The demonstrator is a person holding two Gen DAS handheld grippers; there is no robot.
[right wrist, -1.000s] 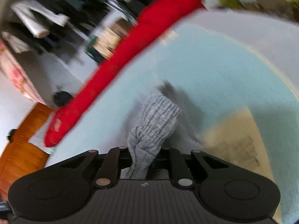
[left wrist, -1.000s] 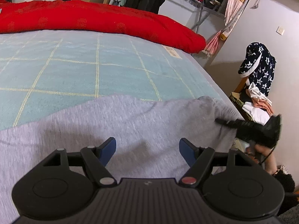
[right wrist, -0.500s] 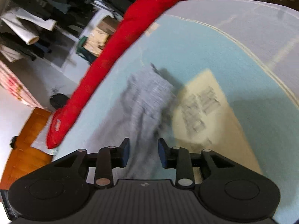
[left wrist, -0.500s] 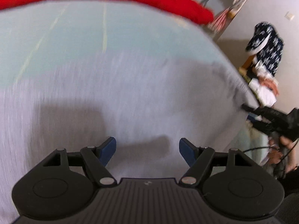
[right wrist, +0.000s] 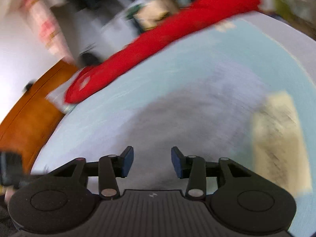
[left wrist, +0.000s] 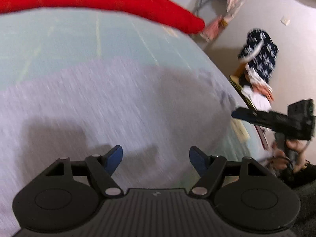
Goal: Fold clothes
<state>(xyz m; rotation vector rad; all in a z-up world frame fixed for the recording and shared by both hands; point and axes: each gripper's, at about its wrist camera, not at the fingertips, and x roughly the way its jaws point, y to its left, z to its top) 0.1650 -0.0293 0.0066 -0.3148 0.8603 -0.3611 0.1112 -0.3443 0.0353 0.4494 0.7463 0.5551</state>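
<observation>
Grey knit garment (left wrist: 110, 106) spread flat on the bed (left wrist: 59, 39), both hand-held grippers empty.
We judge it soft, light and floppy, best pinched at an edge or corner; left hand-held gripper (left wrist: 156, 159) hangs over it spread wide, right hand-held gripper (right wrist: 152, 161) is opening with nothing between the jaws. Red quilt (left wrist: 98, 0) beyond; cream label (right wrist: 276, 134) has print, too blurred to read.

Pale wall (left wrist: 256, 19); wooden door (right wrist: 29, 114) — clothes-heaped chair (left wrist: 254, 83).
</observation>
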